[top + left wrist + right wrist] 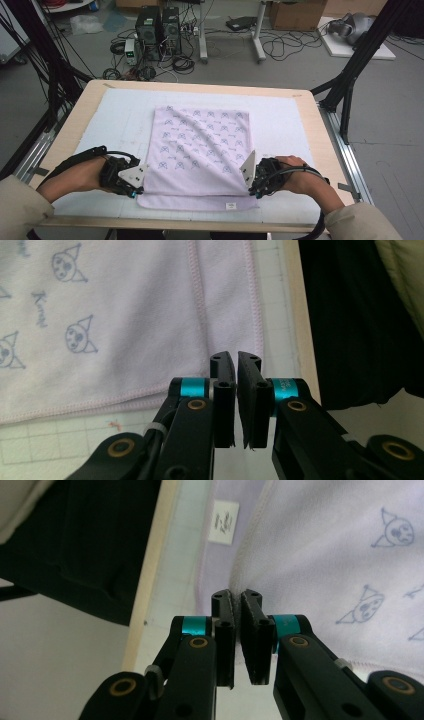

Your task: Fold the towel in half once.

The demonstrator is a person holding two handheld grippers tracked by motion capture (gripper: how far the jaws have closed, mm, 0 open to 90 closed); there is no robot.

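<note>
The left tongs (134,192) were closed, their jaws nearly touching, at the towel's (200,150) near left corner, about seven o'clock on the counter (310,125). In the left gripper view the pads stood almost together with only a thin slit between them; whether cloth was nipped in that slit could not be told, though the towel's pink stitched hem ran just behind the tips. The right tongs (253,191) were likewise closed at the near right corner, about five o'clock, and in the right gripper view (236,597) the raised hem met the jaw tips; the high view showed that corner lifted into a fold at the tongs.

Both forearms came in from the counter's near edge, sleeves pale, wrists level, hands turned inward so the two tongs pointed toward each other across the towel's near edge. The left hand (87,172) sat at eight o'clock, the right hand (295,175) at four o'clock.

The towel, pale lilac with small printed cat-like faces, lay in the middle of the counter on a white gridded mat (115,120). Its long axis ran from six toward twelve o'clock. Its upper layer stopped short of the lower layer's near edge, where a small white label (230,205) showed at five o'clock.
</note>
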